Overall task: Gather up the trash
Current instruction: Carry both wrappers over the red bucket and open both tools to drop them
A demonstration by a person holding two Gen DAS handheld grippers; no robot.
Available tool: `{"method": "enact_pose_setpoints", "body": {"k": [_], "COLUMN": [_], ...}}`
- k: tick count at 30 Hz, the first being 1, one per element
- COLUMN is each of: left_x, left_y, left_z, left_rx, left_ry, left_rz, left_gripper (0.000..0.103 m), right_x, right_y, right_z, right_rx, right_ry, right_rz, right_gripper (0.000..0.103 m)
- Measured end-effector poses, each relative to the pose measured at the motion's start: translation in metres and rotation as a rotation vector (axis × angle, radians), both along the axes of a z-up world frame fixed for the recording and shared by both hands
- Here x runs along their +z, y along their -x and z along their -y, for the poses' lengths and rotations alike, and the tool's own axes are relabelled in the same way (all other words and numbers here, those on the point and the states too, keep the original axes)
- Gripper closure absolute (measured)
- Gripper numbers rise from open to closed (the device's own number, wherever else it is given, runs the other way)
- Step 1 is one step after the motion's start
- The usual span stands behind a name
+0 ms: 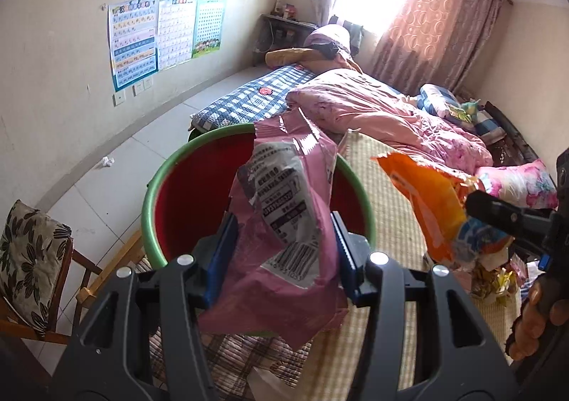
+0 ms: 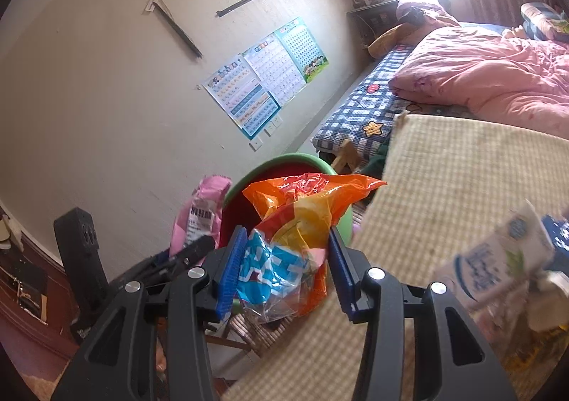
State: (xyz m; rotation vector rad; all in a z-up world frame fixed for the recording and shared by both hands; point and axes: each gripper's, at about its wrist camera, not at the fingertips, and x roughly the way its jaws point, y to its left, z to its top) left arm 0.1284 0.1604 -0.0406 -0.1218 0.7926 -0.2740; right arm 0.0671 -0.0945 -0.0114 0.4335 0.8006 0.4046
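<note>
My left gripper (image 1: 282, 241) is shut on a crumpled pink wrapper (image 1: 284, 209) with a white barcode label, held over the mouth of a red bin with a green rim (image 1: 149, 209). My right gripper (image 2: 284, 251) is shut on an orange and blue snack bag (image 2: 295, 223), just short of the same bin (image 2: 284, 161). In the left wrist view the orange bag (image 1: 430, 209) hangs to the right of the bin in the other gripper's finger (image 1: 498, 214). In the right wrist view the pink wrapper (image 2: 199, 219) shows at the left.
A woven mat (image 2: 462, 170) covers the bed edge, with more wrappers and a white milk carton (image 2: 498, 258) at the right. A pink quilt (image 1: 373, 109) and checked sheet (image 1: 249, 102) lie behind. A cushioned wooden chair (image 1: 32, 258) stands left of the bin. Crumpled paper (image 1: 106, 161) lies on the floor.
</note>
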Motion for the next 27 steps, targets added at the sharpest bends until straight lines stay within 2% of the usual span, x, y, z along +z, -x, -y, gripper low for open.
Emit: {"method": "enact_pose_setpoints", "body": {"k": [13,14,18,27], "left_x": [-0.012,-0.012,-0.012,-0.010], "left_y": [-0.023,-0.024,-0.027,-0.020], "left_z": [-0.020,-0.020,-0.021,-0.015], "left_rx": [0.011,0.011,0.019,0.026], "left_ry": [-0.032,-0.035,-0.041,-0.046], "left_rz": [-0.017,-0.015,0.010,0.039], "left_gripper": [0.051,0.049,0.033,0.027], "right_x": [-0.005,-0.006,-0.011,0.005], "right_y": [-0.037,-0.038,-0.038,-0.016], "right_z": [-0.037,-0.038,-0.038,-0.021], "right_rx": [0.011,0.011,0.001,-0.037], "right_ry": [0.041,0.045,0.040,0.069], "right_rz": [-0.011,-0.011,-0.009,0.027], "right_gripper": [0.056,0.055,0.041,0.040]}}
